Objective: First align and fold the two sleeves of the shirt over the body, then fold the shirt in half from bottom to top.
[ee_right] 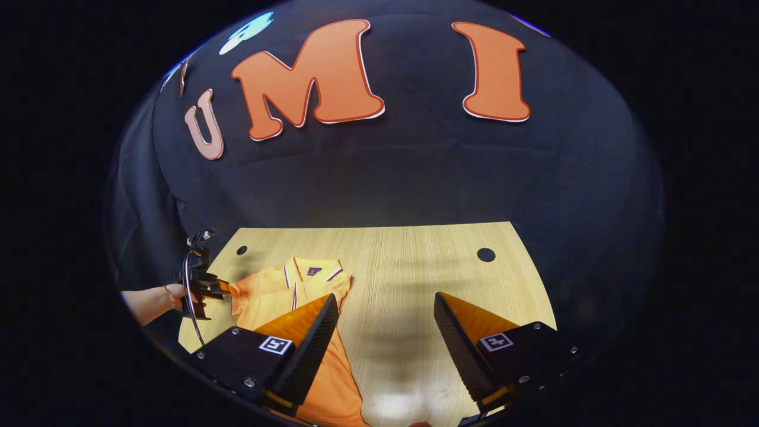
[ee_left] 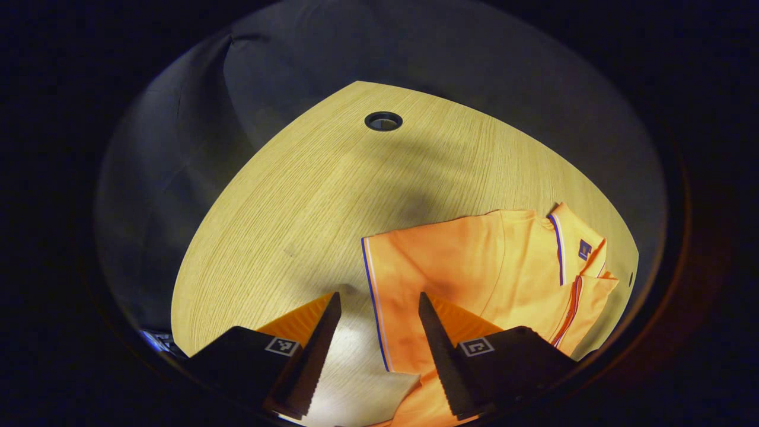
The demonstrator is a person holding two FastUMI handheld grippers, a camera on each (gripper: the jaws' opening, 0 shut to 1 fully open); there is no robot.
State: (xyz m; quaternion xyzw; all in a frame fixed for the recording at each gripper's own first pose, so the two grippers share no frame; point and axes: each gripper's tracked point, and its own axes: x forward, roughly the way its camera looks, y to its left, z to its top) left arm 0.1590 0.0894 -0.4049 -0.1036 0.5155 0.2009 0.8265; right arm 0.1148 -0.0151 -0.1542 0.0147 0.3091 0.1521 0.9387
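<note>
While both grippers (ee_left: 379, 338) (ee_right: 385, 338) gape wide, gripping nothing, the orange polo shirt (ee_left: 474, 267) lies lower right on the wooden table (ee_left: 308, 196).

Right gripper (ee_right: 385, 332): black mounts, square markers, screws.

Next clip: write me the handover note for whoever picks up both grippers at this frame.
Left hand-held gripper: open, holding nothing, above the sleeve's striped hem.
Right hand-held gripper: open, holding nothing, over bare table beside the shirt.
Shirt lies on the table, collar toward the booth wall.
Done: no fold visible near the collar and left sleeve.
Left: both sleeves, then the bottom-to-top fold.
</note>
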